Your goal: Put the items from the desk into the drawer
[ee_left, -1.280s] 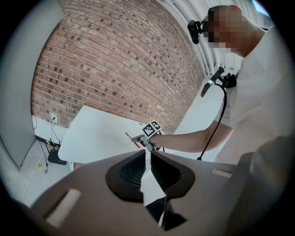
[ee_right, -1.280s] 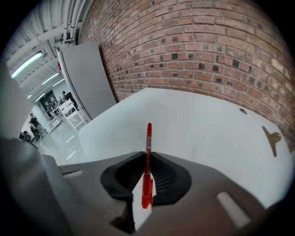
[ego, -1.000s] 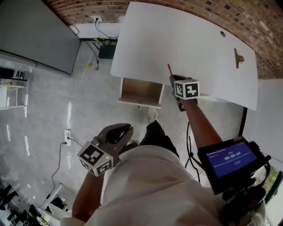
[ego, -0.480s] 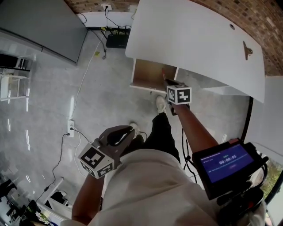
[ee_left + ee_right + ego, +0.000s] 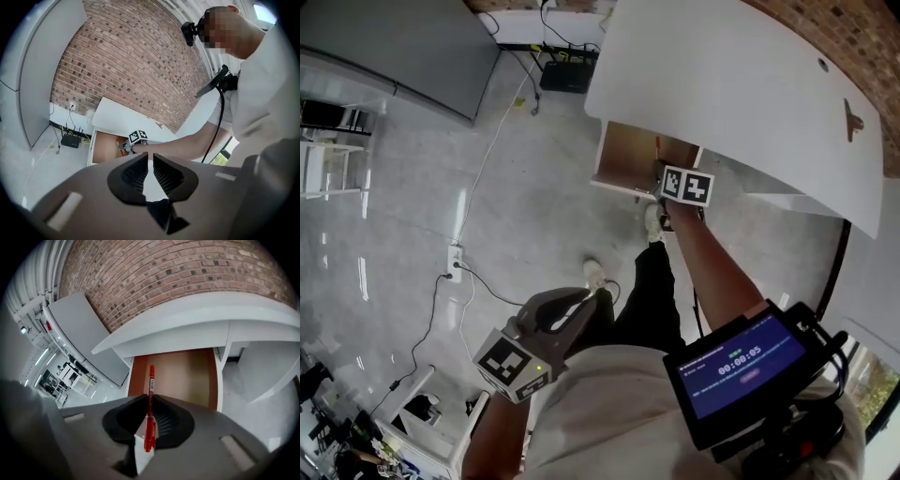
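Note:
My right gripper (image 5: 667, 178) is shut on a red pen (image 5: 150, 394), which sticks out forward past its jaws. In the right gripper view the pen points over the open wooden drawer (image 5: 185, 376) under the white desk (image 5: 201, 315). The head view shows the same drawer (image 5: 636, 157) pulled out below the desk (image 5: 741, 84), with the pen tip (image 5: 657, 146) above it. A small brown clip-like item (image 5: 855, 120) lies on the desk top. My left gripper (image 5: 572, 307) hangs low by the person's waist, shut with nothing in it, far from the drawer.
A tablet screen (image 5: 739, 364) is mounted at the person's chest. A grey panel (image 5: 394, 47) stands at the left. A black box with cables (image 5: 569, 75) lies on the floor by the brick wall. A floor socket (image 5: 453, 256) and the person's shoe (image 5: 594, 274) show below.
My right gripper carried the red pen from the desk's front edge down to the open drawer. The left gripper stayed low and shut.

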Motion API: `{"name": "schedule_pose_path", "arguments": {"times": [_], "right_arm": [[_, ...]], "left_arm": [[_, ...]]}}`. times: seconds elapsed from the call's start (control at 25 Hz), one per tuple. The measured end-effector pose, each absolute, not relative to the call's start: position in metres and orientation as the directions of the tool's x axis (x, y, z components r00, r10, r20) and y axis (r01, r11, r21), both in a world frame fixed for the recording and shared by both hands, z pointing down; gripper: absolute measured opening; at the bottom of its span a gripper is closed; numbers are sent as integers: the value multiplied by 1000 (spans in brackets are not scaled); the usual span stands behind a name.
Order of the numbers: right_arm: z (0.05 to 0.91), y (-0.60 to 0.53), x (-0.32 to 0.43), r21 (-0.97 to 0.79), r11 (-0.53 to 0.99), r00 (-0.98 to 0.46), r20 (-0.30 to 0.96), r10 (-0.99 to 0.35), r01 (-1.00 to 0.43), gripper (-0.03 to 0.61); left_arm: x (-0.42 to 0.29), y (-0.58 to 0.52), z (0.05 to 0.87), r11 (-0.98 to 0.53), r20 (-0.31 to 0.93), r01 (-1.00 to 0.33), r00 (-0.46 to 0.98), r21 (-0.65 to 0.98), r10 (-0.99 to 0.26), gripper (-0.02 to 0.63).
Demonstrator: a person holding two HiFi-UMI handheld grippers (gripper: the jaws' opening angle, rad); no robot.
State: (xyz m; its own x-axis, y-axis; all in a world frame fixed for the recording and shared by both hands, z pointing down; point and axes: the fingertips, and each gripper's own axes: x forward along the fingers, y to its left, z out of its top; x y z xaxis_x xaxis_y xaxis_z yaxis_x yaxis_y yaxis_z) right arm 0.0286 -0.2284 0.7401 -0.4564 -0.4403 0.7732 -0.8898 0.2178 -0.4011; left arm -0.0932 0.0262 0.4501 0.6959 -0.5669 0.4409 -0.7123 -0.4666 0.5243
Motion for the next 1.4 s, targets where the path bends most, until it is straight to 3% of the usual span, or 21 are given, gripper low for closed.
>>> {"name": "schedule_pose_path", "arguments": {"times": [0.68,1.4], "right_arm": [[839,-263,33,-460,83,-454,803,-387,-884,43],[887,-278,24,-560,-78,-498,785,-370,-825,49]], "left_arm": [[-81,10,492,-448,414,-687,714,572,-565,41],[-92,-1,522,-429,414,-684,712,589,-567,41]]}}
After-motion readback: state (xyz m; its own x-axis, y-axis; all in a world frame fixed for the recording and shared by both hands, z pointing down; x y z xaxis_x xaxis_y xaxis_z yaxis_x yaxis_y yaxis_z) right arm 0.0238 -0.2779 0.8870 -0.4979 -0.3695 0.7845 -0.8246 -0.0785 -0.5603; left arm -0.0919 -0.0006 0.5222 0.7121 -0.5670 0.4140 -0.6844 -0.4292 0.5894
